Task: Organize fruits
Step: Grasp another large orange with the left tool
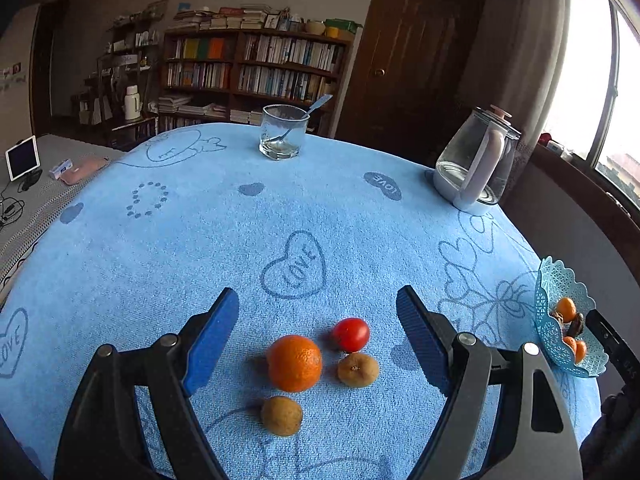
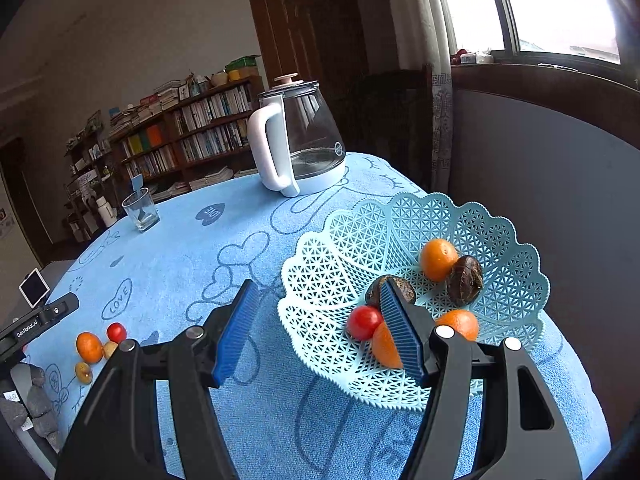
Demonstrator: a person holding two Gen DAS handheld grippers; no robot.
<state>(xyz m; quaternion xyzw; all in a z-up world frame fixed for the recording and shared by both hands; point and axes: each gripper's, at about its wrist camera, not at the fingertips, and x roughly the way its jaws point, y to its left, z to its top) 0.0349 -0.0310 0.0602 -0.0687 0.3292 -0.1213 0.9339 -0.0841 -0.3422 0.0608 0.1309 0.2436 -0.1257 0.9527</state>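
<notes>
A round surface [image 1: 160,248] under a blue terry cloth printed with hearts stands in a room with a bookcase [image 1: 256,68] and a window. At the far edge sit a glass [image 1: 282,132] with a spoon in it and a glass kettle [image 1: 476,160] with a white handle.

Four fruits lie loose near the front edge, close together: an orange [image 1: 295,363], a tomato [image 1: 351,334], a wrinkled yellow-brown fruit [image 1: 357,369] just beside the orange, and a second one [image 1: 281,416] nearest the edge. The basket [image 2: 340,256], pale blue plastic lattice with a scalloped rim, sits at the right edge and holds three small oranges, a small tomato and two dark wrinkled fruits.

The left gripper [image 1: 318,334] hovers over the loose group, its ribbed blue fingers [image 1: 212,340] wide apart and empty, with the orange and tomato in the gap as seen from its camera. The right gripper [image 2: 320,330] hangs at the basket's near rim, fingers [image 2: 236,332] apart, holding nothing; one finger stands in front of the fruit there.

All these look light. The orange seems firm, with a pebbled skin that should grip well; take it across its widest part. The tomato is smooth, glossy and likely soft, so it wants a gentle squeeze at its middle and may slip or roll. The brownish fruits look dry and rough. The basket is probably thin and springy, and could slide on the cloth if nudged.
</notes>
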